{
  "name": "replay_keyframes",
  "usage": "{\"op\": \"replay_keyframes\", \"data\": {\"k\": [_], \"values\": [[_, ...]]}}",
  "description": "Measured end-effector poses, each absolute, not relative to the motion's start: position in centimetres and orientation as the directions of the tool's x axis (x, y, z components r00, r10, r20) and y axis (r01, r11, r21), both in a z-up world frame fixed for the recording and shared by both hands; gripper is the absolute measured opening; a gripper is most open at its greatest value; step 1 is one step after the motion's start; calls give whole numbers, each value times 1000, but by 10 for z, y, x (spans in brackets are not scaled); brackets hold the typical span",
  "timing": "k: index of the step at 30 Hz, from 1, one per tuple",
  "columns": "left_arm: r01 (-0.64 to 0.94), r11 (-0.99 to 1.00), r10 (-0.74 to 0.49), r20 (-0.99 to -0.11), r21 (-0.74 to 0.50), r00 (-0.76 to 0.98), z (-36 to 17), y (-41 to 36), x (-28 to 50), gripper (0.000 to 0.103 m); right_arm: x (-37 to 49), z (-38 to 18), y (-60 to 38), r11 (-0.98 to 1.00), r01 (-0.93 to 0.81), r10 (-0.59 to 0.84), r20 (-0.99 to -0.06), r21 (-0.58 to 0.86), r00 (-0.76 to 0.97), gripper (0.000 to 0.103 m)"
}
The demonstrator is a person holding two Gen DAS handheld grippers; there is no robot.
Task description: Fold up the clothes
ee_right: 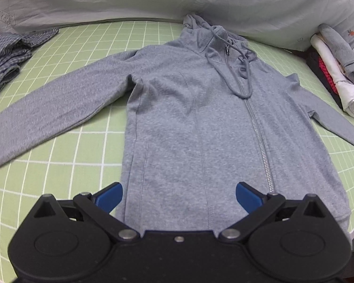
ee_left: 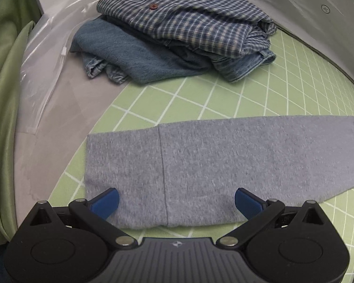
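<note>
Grey hoodie (ee_right: 188,118) flat on green grid mat (ee_right: 66,155), zipper up, sleeves spread. Left tongs (ee_left: 175,201) released — over sleeve end (ee_left: 200,165). Right tongs (ee_right: 179,197) released — over hem.

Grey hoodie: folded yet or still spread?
Spread. The grey hoodie lies flat, front up and zipped, on the green grid mat, both sleeves stretched outward, hood behind the collar; no fold made.

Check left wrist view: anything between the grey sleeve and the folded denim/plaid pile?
Nothing. In the left wrist view only bare green grid sheet separates the grey sleeve from the folded pile.
</note>
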State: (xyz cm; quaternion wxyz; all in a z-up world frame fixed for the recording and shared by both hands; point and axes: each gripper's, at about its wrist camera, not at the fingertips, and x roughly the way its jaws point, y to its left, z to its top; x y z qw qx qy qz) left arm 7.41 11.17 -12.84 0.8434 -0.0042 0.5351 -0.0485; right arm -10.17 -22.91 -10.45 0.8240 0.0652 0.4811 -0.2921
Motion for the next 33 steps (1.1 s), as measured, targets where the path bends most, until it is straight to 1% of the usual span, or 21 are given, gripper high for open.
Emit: {"op": "replay_keyframes", "data": {"k": [5, 8, 9, 10, 11, 13, 14, 18, 19, 24, 27, 30, 33], "values": [[116, 993, -51, -894, 1, 444, -130, 104, 69, 99, -101, -110, -226, 828, 526, -416, -841, -194, 345, 103], [135, 991, -47, -888, 17, 457, -127, 101, 67, 85, -100, -112, -230, 821, 533, -424, -845, -205, 327, 103], [141, 990, -49, -886, 19, 461, -125, 101, 67, 72, -100, -112, -232, 816, 538, -428, -845, -209, 320, 103], [137, 990, -46, -884, 21, 465, -122, 101, 67, 53, -100, -112, -235, 810, 548, -432, -845, -210, 316, 103], [133, 991, -43, -882, 23, 470, -120, 101, 68, 45, -101, -112, -238, 804, 559, -434, -844, -205, 314, 103], [114, 994, -55, -885, -3, 461, -117, 102, 71, 22, -103, -111, -245, 794, 576, -437, -842, -196, 316, 103], [94, 995, -63, -888, -22, 455, -116, 103, 73, 14, -104, -110, -249, 790, 583, -439, -840, -192, 318, 103], [22, 994, -109, -892, -111, 439, -109, 105, 80, 9, -111, -106, -267, 770, 614, -446, -832, -171, 329, 103], [22, 993, -112, -886, -114, 449, -104, 101, 80, 7, -114, -105, -274, 764, 623, -449, -830, -165, 330, 103], [53, 988, -154, -840, -148, 520, -69, 57, 75, 6, -136, -98, -317, 735, 664, -463, -819, -139, 340, 103], [97, 981, -196, -812, -171, 549, -49, 10, 64, 6, -154, -93, -351, 717, 687, -466, -813, -117, 348, 103], [179, 963, -269, -785, -202, 558, -33, -50, 46, 5, -176, -89, -387, 700, 706, -476, -805, -104, 354, 103], [263, 924, -378, -756, -276, 534, -20, -122, 19, 5, -196, -86, -423, 703, 701, -496, -791, -124, 358, 103]]}}
